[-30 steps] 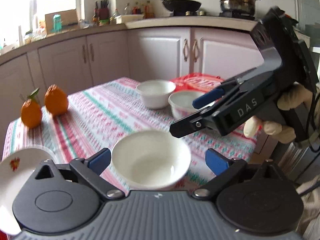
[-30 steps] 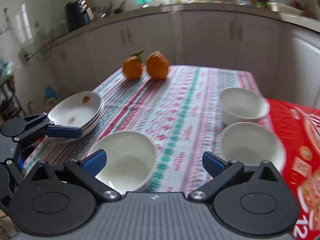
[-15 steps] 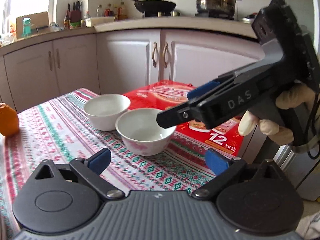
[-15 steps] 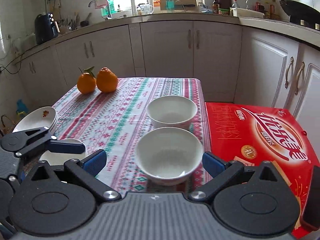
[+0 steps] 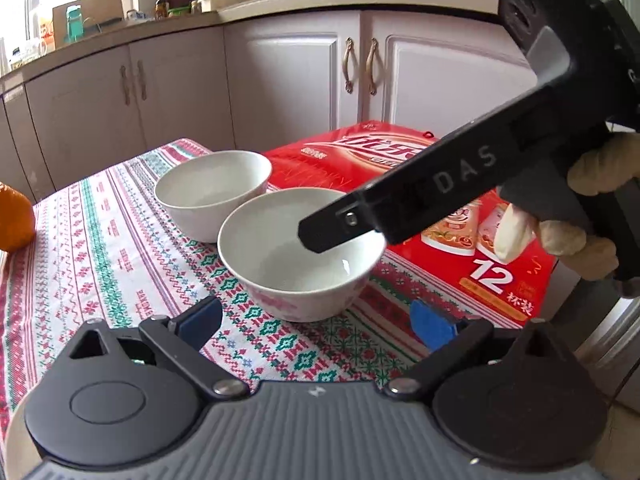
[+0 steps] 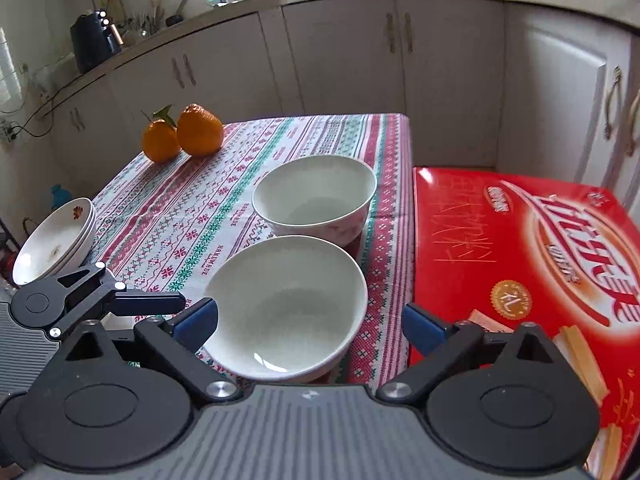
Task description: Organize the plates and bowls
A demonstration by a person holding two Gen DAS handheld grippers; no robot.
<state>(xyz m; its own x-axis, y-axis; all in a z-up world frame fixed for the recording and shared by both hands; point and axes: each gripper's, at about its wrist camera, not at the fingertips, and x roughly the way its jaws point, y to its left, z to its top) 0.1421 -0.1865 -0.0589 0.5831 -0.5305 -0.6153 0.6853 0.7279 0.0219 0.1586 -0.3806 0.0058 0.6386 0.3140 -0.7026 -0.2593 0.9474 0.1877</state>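
Shallow white plates (image 6: 54,236) already sit stacked at the table's (image 6: 168,216) left edge; two white ceramic bowls (image 6: 286,304) near the right edge remain separate, touching. My right tongs (image 6: 310,322), tilted downward, are closing around the nearer bowl, pads not yet pressing. My left tongs (image 5: 316,318) hang spread, empty, before it.
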